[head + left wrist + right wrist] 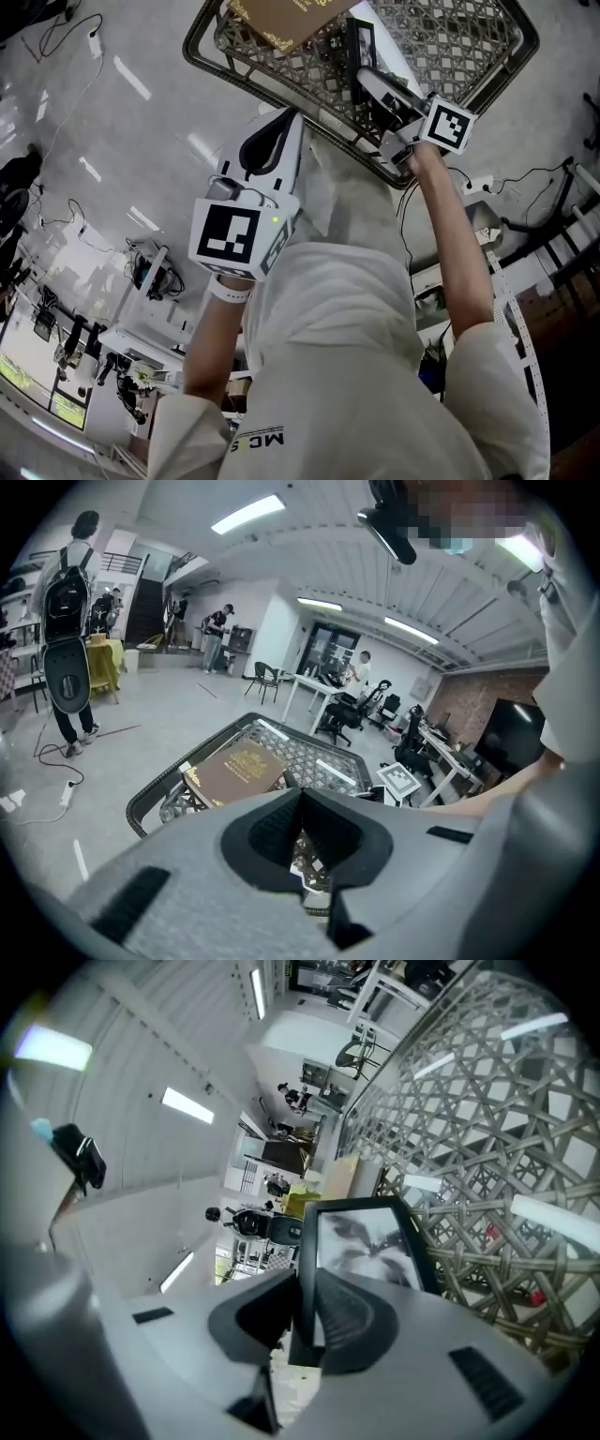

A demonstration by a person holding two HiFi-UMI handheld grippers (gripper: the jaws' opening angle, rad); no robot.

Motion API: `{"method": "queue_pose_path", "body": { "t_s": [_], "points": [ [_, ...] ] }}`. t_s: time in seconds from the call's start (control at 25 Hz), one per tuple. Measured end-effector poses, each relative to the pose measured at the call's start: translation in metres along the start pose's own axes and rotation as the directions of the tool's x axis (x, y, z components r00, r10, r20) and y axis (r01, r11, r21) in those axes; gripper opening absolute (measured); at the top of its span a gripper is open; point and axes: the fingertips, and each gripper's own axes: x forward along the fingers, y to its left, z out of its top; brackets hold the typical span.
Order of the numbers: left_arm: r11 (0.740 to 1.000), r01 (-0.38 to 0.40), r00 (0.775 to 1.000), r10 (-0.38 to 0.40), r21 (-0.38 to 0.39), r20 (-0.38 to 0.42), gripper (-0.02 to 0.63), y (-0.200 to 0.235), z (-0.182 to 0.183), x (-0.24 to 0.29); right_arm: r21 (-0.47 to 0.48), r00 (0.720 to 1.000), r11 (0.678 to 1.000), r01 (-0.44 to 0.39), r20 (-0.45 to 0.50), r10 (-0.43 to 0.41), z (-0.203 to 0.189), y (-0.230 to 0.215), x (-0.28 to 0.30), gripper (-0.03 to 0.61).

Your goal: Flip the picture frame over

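Observation:
A black picture frame (366, 1241) with a grey photo stands up on its edge, lifted over the dark woven basket (487, 1147). My right gripper (305, 1302) is shut on the frame's near rim. In the head view that gripper (364, 77) reaches into the basket (281, 89) and holds the frame (360, 42) upright. My left gripper (290, 119) hovers at the basket's near edge, its fingers together with nothing between them. In the left gripper view the left gripper (300, 794) points at the basket (150, 799).
A brown book (234, 771) with gold print lies in the basket's left part, also seen in the head view as the book (281, 19). Cables and a power strip (478, 183) lie on the grey floor. Desks, chairs and people (70, 621) stand farther off.

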Motion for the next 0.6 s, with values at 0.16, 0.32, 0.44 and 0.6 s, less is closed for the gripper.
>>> {"method": "queue_pose_path", "body": {
  "t_s": [0.16,0.32,0.44,0.6],
  "points": [
    [1.0,0.005,1.0,-0.005,0.005,-0.006,0.02,-0.001,0.003,0.004,0.082,0.994,0.991,-0.103,0.038,0.1,0.009,0.002,-0.004,0.075],
    [1.0,0.012,1.0,-0.012,0.009,-0.012,0.02,-0.005,0.006,0.005,0.146,0.983,0.973,-0.179,0.076,0.169,0.016,0.007,-0.007,0.075],
    [1.0,0.018,1.0,-0.018,0.013,-0.019,0.02,-0.007,0.008,0.01,0.206,0.968,0.948,-0.244,0.106,0.226,0.02,0.006,-0.007,0.075],
    [0.999,0.032,0.999,-0.032,0.021,-0.025,0.02,-0.011,0.01,0.017,0.264,0.946,0.911,-0.316,0.154,0.284,0.027,0.0,-0.012,0.075]
  ]
}}
